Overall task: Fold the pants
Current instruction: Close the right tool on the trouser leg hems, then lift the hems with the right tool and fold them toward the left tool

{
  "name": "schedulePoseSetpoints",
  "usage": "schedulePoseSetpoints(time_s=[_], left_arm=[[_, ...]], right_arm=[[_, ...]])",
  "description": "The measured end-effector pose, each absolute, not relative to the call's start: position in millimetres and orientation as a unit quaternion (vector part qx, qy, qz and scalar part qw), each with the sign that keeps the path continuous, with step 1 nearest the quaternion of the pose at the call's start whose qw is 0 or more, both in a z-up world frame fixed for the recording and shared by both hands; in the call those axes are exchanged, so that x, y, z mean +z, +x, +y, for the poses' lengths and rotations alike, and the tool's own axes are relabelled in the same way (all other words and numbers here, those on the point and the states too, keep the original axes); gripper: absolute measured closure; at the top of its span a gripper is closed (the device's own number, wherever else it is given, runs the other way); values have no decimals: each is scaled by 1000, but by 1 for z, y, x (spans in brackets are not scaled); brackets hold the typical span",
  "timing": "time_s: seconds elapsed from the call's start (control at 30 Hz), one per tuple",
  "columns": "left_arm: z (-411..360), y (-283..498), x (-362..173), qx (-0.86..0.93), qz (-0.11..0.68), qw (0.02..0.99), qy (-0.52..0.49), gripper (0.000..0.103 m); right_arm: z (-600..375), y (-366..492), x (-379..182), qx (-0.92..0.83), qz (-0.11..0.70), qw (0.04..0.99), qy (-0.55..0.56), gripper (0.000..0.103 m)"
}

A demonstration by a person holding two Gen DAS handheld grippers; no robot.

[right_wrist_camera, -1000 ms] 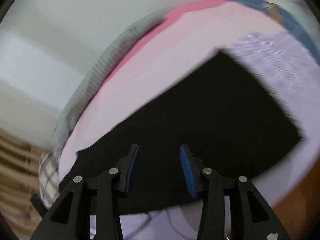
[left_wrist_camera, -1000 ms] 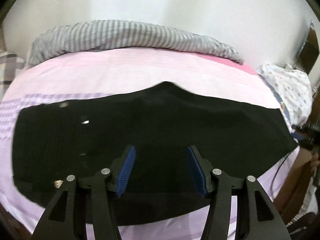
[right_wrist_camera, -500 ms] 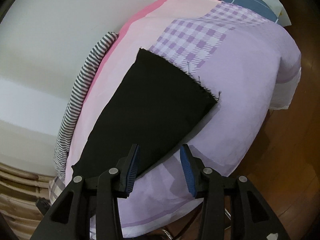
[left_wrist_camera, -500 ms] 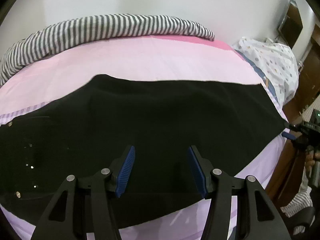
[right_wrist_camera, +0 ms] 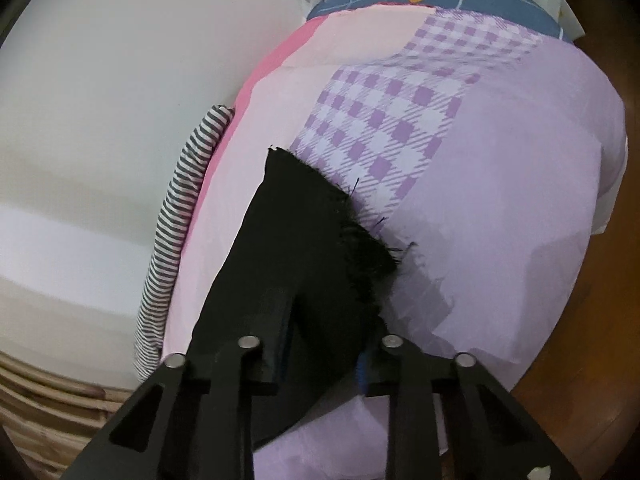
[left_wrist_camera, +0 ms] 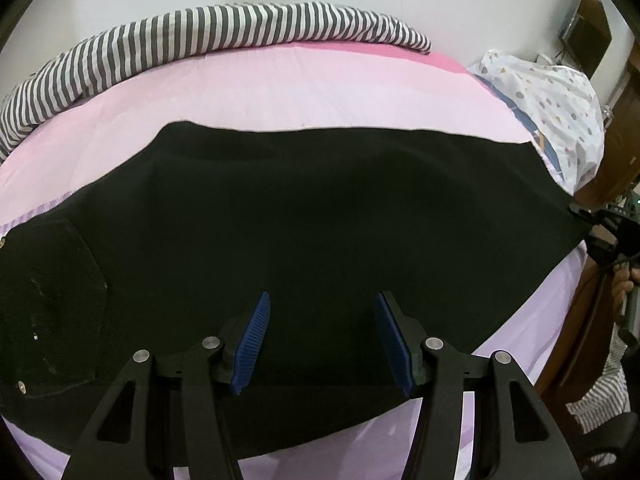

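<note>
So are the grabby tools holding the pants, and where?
The right tool is closing on the black fabric pants near their frayed leg end. The left tool is open, holding nothing.

Right gripper (right_wrist_camera: 324,344) jaws closing around black pants (right_wrist_camera: 296,232) hem.

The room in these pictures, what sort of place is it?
Most likely a bedroom in a home. Black pants lie spread on a bed made up with pink and lilac sheets, a striped blanket is bunched along the wall, and a spotted pillow sits at one end.
</note>
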State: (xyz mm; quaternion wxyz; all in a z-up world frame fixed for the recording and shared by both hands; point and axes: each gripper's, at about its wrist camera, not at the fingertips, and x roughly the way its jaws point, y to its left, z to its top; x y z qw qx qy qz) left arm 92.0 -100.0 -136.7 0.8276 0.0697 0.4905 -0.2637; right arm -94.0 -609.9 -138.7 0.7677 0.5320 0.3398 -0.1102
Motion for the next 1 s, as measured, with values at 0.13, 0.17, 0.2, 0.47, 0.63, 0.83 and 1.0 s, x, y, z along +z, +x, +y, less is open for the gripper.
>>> schedulePoseSetpoints(time_s=[0.13,0.17,0.2,0.47,0.63,0.83,1.0], left_arm=[[-100,93,-142,-260,490,829,70,47],[-100,93,-142,-260,490,829,71,47],[-100,93,-142,-260,489,829,71,47],[-75,100,-133,-250,488,836,17,47],[-45,103,-124,-233,475,848,-14,47],[-5,103,-120,-205,464,861,-42,47],[20,101,-122,-193,461,864,-61,47]], right_arm=[[-606,-96,-126,-94,326,773,536,92],[-604,-94,-122,-89,322,775,537,92],[-601,-92,-115,-81,319,778,536,92],[-533,-31,-65,22,337,800,496,92],[-469,17,-51,97,365,802,463,92],[-377,71,-54,178,413,786,424,92],[-294,84,-78,228,485,758,371,92]])
